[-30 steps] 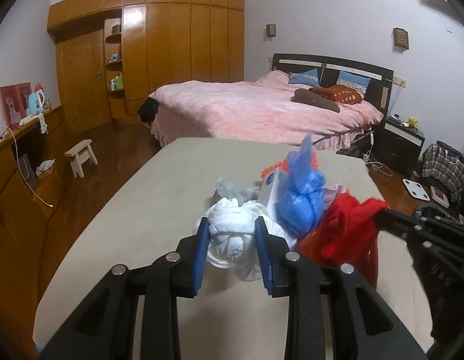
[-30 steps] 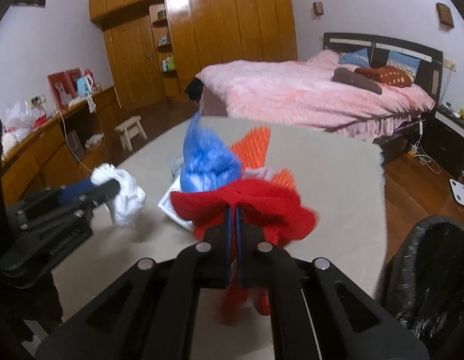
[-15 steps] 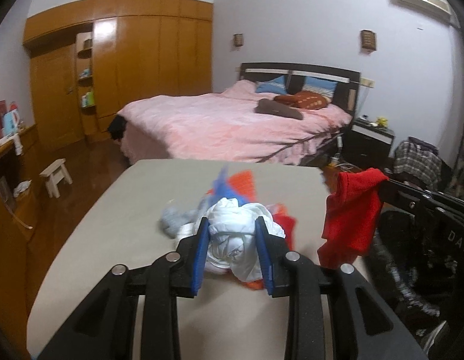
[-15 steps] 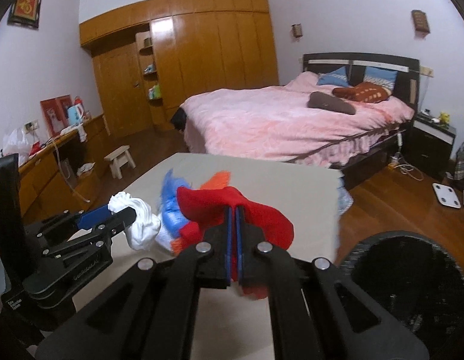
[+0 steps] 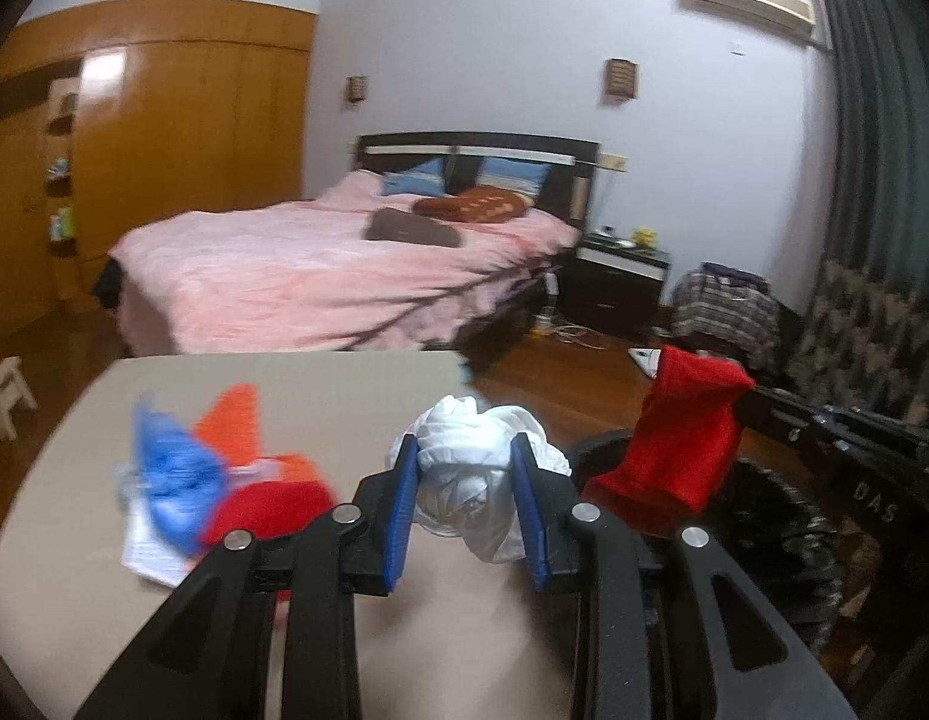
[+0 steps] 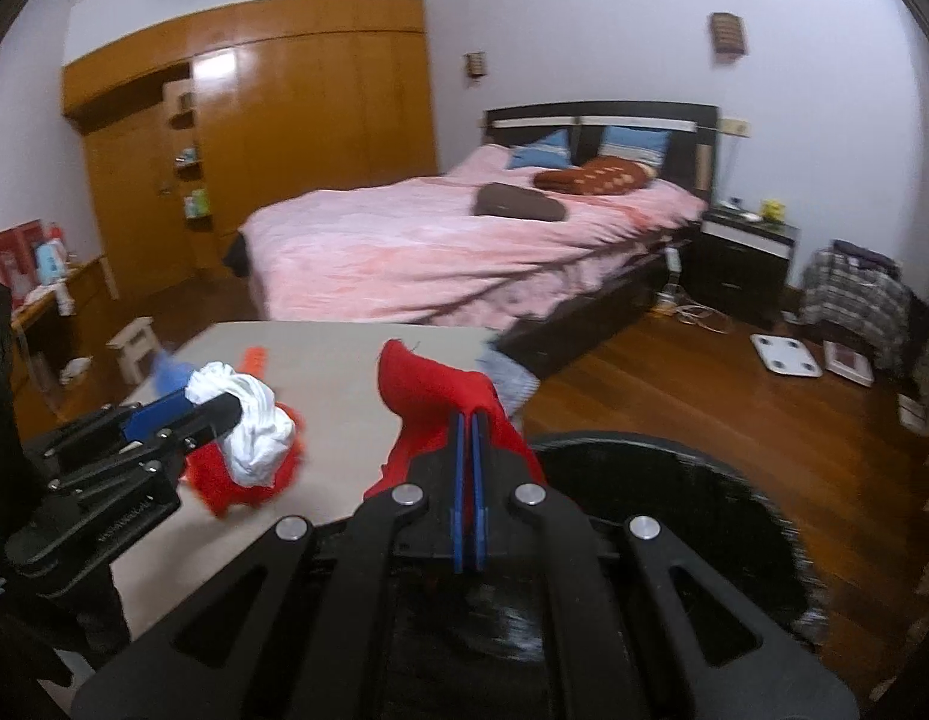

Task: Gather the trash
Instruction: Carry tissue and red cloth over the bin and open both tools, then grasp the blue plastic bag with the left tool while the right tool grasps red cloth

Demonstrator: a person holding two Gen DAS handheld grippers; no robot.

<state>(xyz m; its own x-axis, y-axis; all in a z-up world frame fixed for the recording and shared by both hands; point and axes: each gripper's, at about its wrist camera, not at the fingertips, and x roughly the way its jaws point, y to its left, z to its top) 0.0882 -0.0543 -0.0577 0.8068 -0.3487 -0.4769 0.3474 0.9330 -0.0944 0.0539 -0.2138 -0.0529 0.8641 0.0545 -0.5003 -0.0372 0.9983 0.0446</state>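
A crumpled white wad is clamped between the blue pads of the left tongs, raised above the beige counter near its right edge. A red cloth is pinched in the right tongs, whose pads are pressed together on it. Compared with half a second earlier, both tongs have been swung rightward, and the red cloth is now hung over the black trash bag. Blue, orange and red scraps are left on the counter.
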